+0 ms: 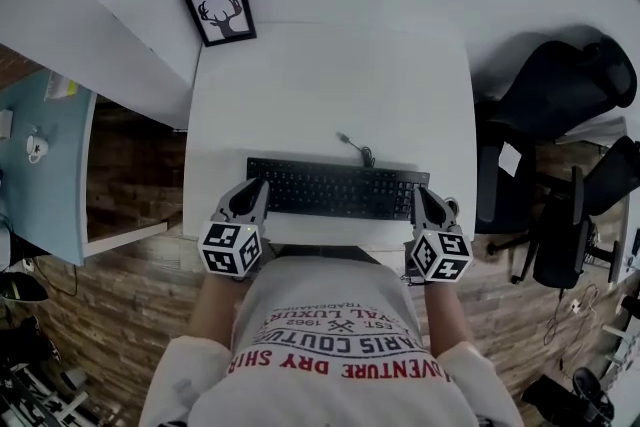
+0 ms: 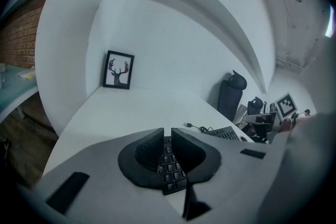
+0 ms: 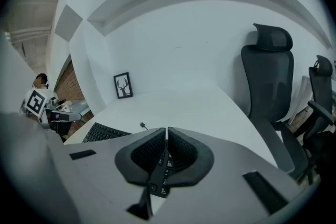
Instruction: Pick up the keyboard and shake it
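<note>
Behind keyboard, cable, deer picture

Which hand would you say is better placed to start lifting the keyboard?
Left gripper, marginally: its shut jaws seem to sit over more of the keyboard; the right gripper mirrors it, also shut.

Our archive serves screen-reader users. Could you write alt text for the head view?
From above, a person holds a left gripper and a right gripper, jaws shut, at the two ends of a flat black keyboard lying on a white table. A black-framed antler picture stands at its far left corner; black office chairs stand to the right.
</note>
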The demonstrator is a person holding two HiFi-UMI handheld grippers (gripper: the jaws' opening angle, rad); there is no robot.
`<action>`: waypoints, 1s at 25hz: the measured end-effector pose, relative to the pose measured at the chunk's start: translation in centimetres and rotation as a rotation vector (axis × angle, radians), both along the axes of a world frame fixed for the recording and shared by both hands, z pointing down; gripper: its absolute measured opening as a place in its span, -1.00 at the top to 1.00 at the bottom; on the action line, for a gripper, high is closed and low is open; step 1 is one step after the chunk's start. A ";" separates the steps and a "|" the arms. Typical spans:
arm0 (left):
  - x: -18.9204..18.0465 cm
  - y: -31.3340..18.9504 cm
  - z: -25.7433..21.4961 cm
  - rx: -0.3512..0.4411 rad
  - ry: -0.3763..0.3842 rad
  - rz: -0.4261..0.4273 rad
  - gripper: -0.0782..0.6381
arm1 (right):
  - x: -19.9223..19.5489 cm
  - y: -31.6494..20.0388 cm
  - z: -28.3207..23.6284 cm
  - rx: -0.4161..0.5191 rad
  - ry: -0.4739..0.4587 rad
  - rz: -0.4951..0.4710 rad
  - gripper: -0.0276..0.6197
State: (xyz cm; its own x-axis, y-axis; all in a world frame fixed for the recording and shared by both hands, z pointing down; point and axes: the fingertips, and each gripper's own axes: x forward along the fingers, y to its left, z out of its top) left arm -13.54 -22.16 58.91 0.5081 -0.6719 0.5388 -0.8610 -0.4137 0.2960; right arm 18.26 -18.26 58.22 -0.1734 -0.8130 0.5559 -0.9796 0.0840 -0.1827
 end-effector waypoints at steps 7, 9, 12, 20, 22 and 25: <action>-3.0 -1.7 5.2 -0.151 -0.042 -0.057 0.05 | 2.5 -0.5 4.5 -0.109 -0.027 -0.061 0.14; -3.2 -1.7 6.6 -0.193 -0.058 -0.046 -0.03 | 3.4 -0.3 6.0 -0.160 -0.059 -0.061 0.07; -2.9 -1.5 7.9 -0.250 -0.042 -0.002 -0.09 | 4.0 -0.2 7.5 -0.220 -0.101 -0.078 0.06; -2.4 -0.6 10.7 -0.376 -0.029 0.057 -0.13 | 3.3 0.9 10.5 -0.330 -0.176 -0.165 0.03; -2.4 -0.8 10.7 -0.382 0.001 0.063 -0.13 | 2.7 0.6 10.8 -0.345 -0.196 -0.199 0.03; -2.2 -0.8 10.7 -0.375 0.019 0.087 -0.13 | 2.7 0.4 11.2 -0.353 -0.233 -0.215 0.02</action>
State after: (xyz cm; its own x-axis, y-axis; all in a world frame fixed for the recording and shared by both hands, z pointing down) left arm -15.73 -22.95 69.61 0.5667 -0.3841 0.7289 -0.8204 -0.3451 0.4560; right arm 20.94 -17.87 69.44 -0.4696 -0.5137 0.7180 -0.8765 0.1733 -0.4492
